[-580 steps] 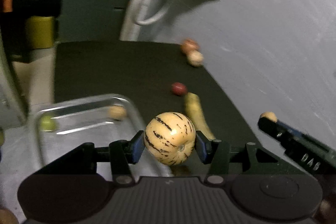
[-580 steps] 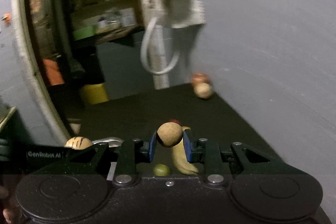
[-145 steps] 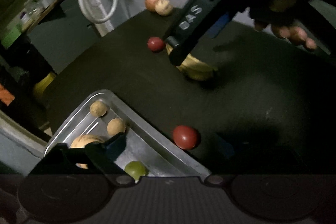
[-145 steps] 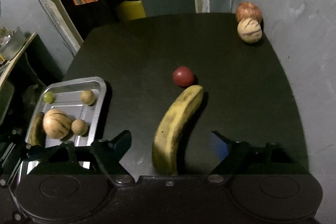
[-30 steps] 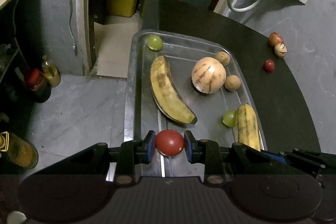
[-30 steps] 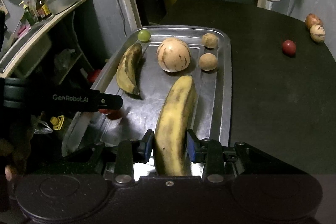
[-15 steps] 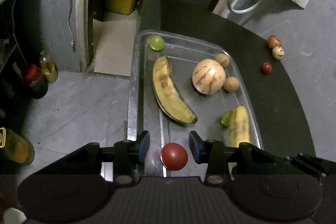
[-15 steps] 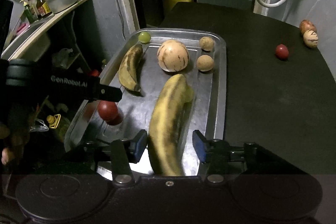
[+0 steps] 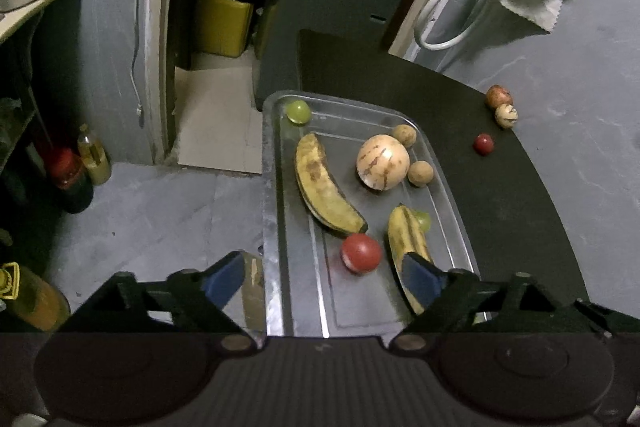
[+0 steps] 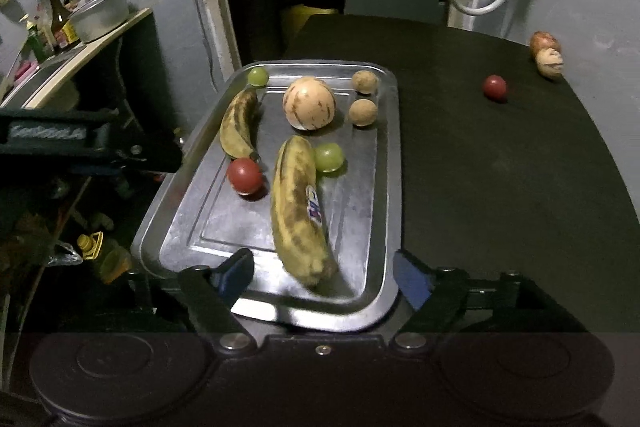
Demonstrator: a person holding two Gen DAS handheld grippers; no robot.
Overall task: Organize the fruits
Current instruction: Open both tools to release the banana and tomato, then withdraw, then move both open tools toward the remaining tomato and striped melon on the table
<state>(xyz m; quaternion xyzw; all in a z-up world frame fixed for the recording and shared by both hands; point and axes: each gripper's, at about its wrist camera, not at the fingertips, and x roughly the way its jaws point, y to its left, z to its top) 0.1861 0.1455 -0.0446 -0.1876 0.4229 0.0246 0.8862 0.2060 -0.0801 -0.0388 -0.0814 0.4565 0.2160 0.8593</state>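
Note:
A metal tray (image 9: 276,227) (image 10: 384,187) on the black table holds two bananas, a striped melon (image 9: 383,161) (image 10: 309,101), two small brown fruits, two green fruits and a red fruit (image 9: 361,253) (image 10: 245,175). The larger banana (image 10: 298,207) (image 9: 405,239) lies lengthwise near the tray's front. My left gripper (image 9: 324,277) hangs above the tray's near end, jaws opening, nothing between the pads. My right gripper (image 10: 324,275) is also opening, its pads clear of the banana's near tip. The left gripper's arm (image 10: 80,143) shows at the left of the right wrist view.
On the table outside the tray lie a red fruit (image 9: 483,143) (image 10: 495,87) and, against the grey wall, a reddish fruit (image 9: 498,95) with a striped one (image 9: 506,115) beside it. Bottles (image 9: 94,159) stand on the floor left of the tray. A shelf with a pot (image 10: 100,13) is at left.
Both grippers opened and pulled back upward. The left let go of the red fruit, the right let go of the large banana; both now lie in the tray.

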